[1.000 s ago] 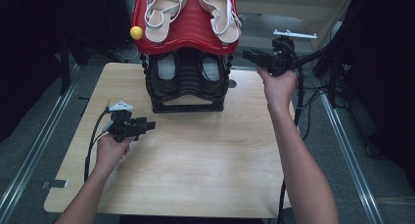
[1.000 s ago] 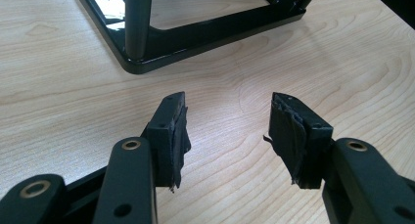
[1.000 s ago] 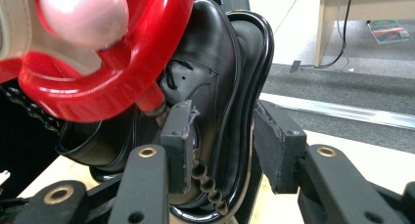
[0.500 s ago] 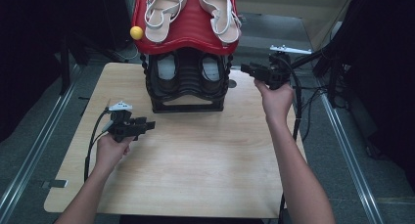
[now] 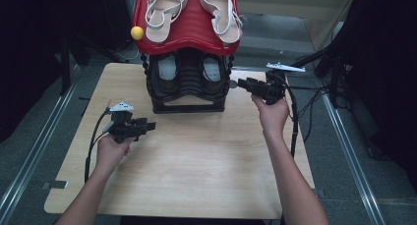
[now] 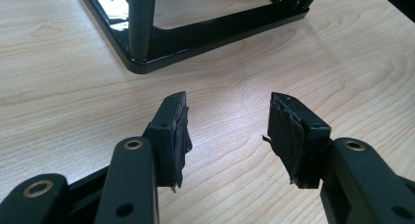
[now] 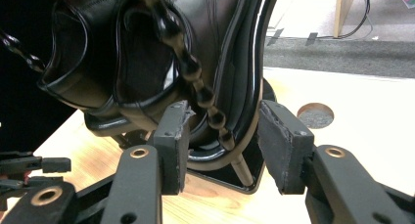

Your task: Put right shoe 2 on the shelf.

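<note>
A black shoe rack [image 5: 187, 106] with a red top shelf [image 5: 189, 33] stands at the back of the wooden table [image 5: 196, 166]. Two white sandals [image 5: 164, 9] lie on the red shelf, and a pair of black shoes [image 5: 169, 70] sits on the shelf below. My left gripper [image 5: 150, 126] rests low over the table, left of the rack's front corner, open and empty [image 6: 227, 131]. At the rack's right side my right gripper [image 5: 242, 83] points left at it. It is open [image 7: 222, 136], with a black shoe [image 7: 137, 53] and a beaded post close beyond its jaws.
A yellow ball [image 5: 137, 32] sits at the red shelf's left edge. A round hole [image 7: 315, 115] is cut in the table just right of the rack. Cables [image 5: 314, 95] trail off the table's right edge. Metal rails [image 5: 29, 156] run along the floor on both sides.
My right gripper has come down and moved left, from beyond the table's right rear corner to the rack's right side. The left gripper has stayed still.
</note>
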### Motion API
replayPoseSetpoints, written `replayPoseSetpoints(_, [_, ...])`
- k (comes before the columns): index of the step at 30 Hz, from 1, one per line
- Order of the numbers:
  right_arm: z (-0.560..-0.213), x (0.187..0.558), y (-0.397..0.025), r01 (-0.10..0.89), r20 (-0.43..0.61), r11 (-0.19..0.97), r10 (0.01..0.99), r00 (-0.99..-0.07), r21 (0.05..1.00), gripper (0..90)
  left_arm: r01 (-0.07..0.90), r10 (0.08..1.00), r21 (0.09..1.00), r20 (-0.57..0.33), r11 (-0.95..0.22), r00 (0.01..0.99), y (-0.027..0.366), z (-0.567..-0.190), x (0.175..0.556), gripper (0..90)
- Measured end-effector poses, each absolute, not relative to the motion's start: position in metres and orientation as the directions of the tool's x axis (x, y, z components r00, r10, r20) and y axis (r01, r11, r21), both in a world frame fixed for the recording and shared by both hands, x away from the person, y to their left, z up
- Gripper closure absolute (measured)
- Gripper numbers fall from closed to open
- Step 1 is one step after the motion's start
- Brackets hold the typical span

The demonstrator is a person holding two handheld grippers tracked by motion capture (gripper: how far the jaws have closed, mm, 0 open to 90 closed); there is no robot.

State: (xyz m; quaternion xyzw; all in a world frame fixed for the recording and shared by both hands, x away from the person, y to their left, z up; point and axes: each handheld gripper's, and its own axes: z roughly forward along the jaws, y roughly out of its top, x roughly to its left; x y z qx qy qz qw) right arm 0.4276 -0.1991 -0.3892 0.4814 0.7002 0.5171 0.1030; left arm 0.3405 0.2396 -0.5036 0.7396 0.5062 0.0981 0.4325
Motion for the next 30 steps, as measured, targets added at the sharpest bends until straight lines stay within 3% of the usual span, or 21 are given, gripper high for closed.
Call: replayPoseSetpoints(30, [-0.468,0.391,-0.211,0.616,0.4,0.005,0.756,-0.518,0.788,55.0,0.668,0.831,0.736,-0.301,-0.11,0.468,0.24,-0.504,0.341,49.2])
